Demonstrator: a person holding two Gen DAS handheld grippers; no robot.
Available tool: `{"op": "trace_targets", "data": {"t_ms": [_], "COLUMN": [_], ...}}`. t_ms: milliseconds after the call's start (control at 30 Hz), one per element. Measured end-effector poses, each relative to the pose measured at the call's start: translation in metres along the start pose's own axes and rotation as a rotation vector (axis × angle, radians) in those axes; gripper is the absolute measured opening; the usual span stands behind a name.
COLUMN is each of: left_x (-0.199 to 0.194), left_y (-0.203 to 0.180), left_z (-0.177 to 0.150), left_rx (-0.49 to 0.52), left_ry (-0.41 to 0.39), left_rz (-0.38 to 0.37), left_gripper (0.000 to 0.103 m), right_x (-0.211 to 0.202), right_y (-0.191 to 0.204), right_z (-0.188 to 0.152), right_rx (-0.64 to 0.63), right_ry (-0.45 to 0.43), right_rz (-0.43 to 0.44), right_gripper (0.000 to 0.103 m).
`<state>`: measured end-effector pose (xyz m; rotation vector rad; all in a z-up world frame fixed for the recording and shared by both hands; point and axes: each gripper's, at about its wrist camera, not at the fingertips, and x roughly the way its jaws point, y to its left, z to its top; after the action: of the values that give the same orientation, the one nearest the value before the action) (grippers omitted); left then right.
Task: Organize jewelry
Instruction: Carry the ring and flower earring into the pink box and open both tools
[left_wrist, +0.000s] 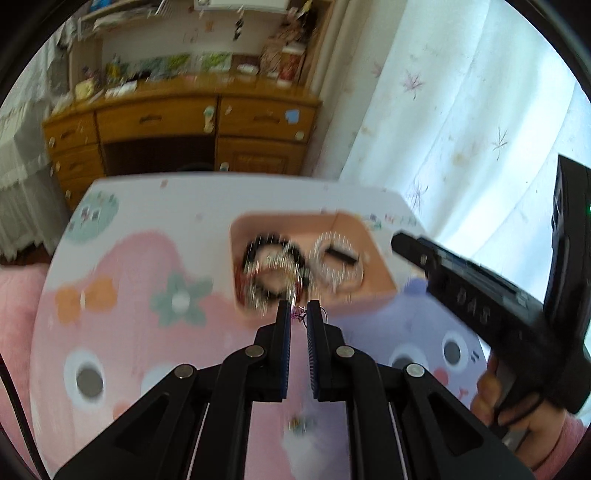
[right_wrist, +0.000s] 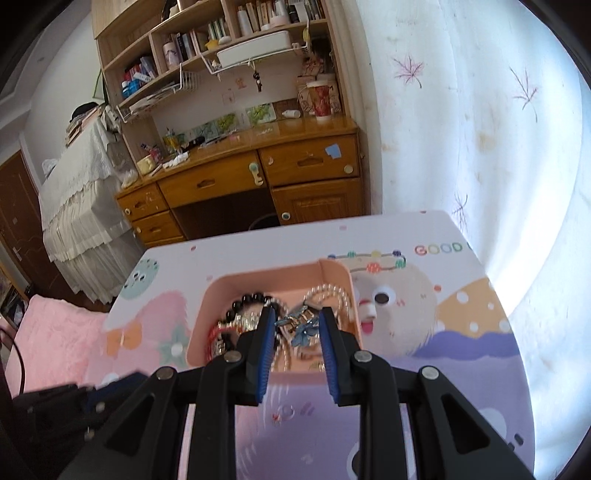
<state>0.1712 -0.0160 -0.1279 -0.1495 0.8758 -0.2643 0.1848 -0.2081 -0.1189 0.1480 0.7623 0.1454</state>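
Observation:
A pink tray (left_wrist: 380, 258) (right_wrist: 207, 314) sits on a cartoon-print table and holds a black bead bracelet (left_wrist: 258, 247) (right_wrist: 243, 301), a pearl bracelet (left_wrist: 332, 275) (right_wrist: 332, 295) and other jewelry. My left gripper (left_wrist: 298, 308) is nearly shut on a small purple earring (left_wrist: 299, 315) with a wire hook, just in front of the tray's near edge. My right gripper (right_wrist: 297, 317) is open and holds a blue flower hair clip (right_wrist: 301, 326) between its fingers over the tray. The right gripper's body shows in the left wrist view (left_wrist: 480, 295). A small blurred trinket (left_wrist: 299, 424) lies on the table below my left gripper.
The table (left_wrist: 129, 314) (right_wrist: 461, 350) carries a pink and purple cartoon print. Behind it stand a wooden desk with drawers (left_wrist: 177, 122) (right_wrist: 258, 173) and shelves. A white curtain (right_wrist: 480, 129) hangs at the right. A pink bedspread (right_wrist: 51, 332) lies at the left.

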Motion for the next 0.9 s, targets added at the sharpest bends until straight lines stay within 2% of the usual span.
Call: {"op": "trace_targets", "data": {"t_ms": [100, 200, 300, 367, 400, 500, 533, 667, 733, 900], "left_x": [0.004, 0.009, 0.019, 0.026, 0.03, 0.037, 0.037, 0.035, 0.036, 0.033], "left_y": [-0.007, -0.008, -0.005, -0.002, -0.001, 0.0, 0.001, 0.008, 0.01, 0.013], "left_z": [0.017, 0.028, 0.037, 0.04, 0.041, 0.039, 0.038, 0.036, 0.033, 0.019], "left_rx": [0.064, 0.076, 0.075, 0.073, 0.071, 0.066, 0.063, 0.04, 0.027, 0.027], "left_ry": [-0.051, -0.076, -0.084, -0.069, -0.054, -0.038, -0.042, -0.038, -0.019, 0.012], "left_rz": [0.007, 0.014, 0.021, -0.001, -0.002, 0.041, 0.039, 0.025, 0.012, 0.011], "left_gripper": [0.006, 0.006, 0.006, 0.007, 0.012, 0.049, 0.054, 0.055, 0.058, 0.059], "right_x": [0.002, 0.004, 0.008, 0.016, 0.021, 0.029, 0.029, 0.026, 0.025, 0.021], "right_y": [-0.003, -0.005, -0.008, -0.012, -0.014, -0.02, -0.021, -0.025, -0.028, -0.029], "right_z": [0.005, 0.007, 0.007, 0.006, 0.006, 0.005, 0.003, 0.001, -0.003, -0.014], "right_rx": [-0.002, -0.003, 0.002, 0.01, 0.013, 0.019, 0.019, 0.0, 0.002, -0.027], "right_ry": [-0.008, -0.01, -0.003, 0.018, 0.045, 0.085, 0.082, 0.078, 0.081, 0.103], "right_rz": [0.003, 0.003, 0.001, 0.021, 0.035, 0.028, 0.029, 0.014, 0.013, 0.027], "right_gripper": [0.025, 0.025, 0.025, 0.025, 0.026, 0.029, 0.029, 0.035, 0.035, 0.035]}}
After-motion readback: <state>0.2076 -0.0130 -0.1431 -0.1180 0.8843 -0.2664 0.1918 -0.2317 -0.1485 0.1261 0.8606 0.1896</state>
